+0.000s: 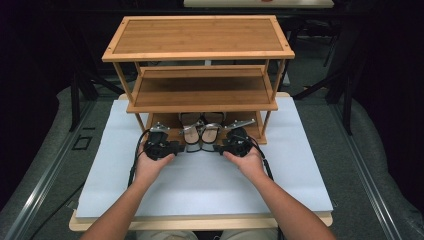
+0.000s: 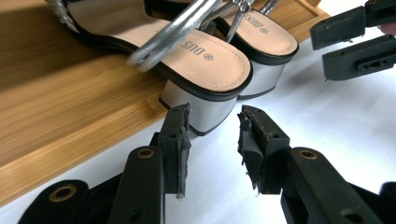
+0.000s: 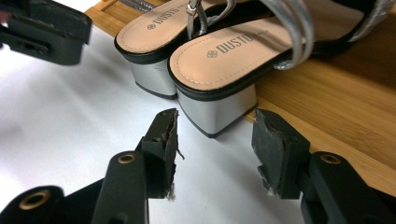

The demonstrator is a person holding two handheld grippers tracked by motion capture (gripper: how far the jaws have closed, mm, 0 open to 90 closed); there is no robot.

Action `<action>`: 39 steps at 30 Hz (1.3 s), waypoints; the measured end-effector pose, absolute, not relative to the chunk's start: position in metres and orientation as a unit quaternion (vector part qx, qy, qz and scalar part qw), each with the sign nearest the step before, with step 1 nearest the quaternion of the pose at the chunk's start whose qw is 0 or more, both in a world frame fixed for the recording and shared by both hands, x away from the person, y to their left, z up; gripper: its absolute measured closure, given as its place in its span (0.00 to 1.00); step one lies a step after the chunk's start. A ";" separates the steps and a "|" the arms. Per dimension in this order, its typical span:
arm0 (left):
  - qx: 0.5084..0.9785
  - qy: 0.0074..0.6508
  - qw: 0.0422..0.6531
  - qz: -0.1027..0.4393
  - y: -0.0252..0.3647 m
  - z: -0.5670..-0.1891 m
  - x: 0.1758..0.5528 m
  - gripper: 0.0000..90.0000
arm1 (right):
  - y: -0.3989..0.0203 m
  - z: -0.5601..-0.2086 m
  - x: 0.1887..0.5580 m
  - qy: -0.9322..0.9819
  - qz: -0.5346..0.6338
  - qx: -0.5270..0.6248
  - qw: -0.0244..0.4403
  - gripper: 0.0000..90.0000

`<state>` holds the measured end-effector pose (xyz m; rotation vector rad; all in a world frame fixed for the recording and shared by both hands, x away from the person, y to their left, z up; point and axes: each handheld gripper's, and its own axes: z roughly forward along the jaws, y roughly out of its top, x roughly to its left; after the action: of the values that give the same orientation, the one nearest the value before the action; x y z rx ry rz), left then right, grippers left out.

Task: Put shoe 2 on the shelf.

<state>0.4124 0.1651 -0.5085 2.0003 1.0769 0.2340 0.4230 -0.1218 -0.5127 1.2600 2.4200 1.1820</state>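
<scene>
Both grippers' jaws open and empty, left gripper [image 2: 212, 135] facing left sandal's [image 2: 201, 65] heel, right gripper [image 3: 215, 140] facing right sandal's [image 3: 224, 60].

sandal toes [image 2: 107, 18] cut off by frame top, sandal fronts [image 1: 202, 120] hidden under shelf [image 1: 202, 106] — straps blurred

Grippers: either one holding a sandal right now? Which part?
Nothing held. Left gripper and right gripper stand open, each just short of a sandal's silver heel, pads clear of it.

White-covered table [image 1: 300, 185] is set ahead of and beneath the jaws, wooden edge at the near side. Grey floor [image 1: 370, 150] is seen around it; dark room and black frame legs [image 1: 75, 100] beyond.
</scene>
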 end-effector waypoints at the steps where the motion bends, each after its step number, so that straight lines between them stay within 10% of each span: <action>1: 0.797 0.427 0.415 0.096 0.168 -0.507 0.411 0.70 | -0.124 -0.511 0.422 0.811 0.398 0.418 0.093 0.56; 39: 0.778 0.457 0.402 0.155 0.261 -0.528 0.296 0.70 | -0.229 -0.533 0.319 0.772 0.401 0.475 0.133 0.55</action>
<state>0.2963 0.2614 -0.5277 1.9671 1.1542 0.3912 0.3191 -0.2292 -0.5327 1.3789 2.2375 1.1631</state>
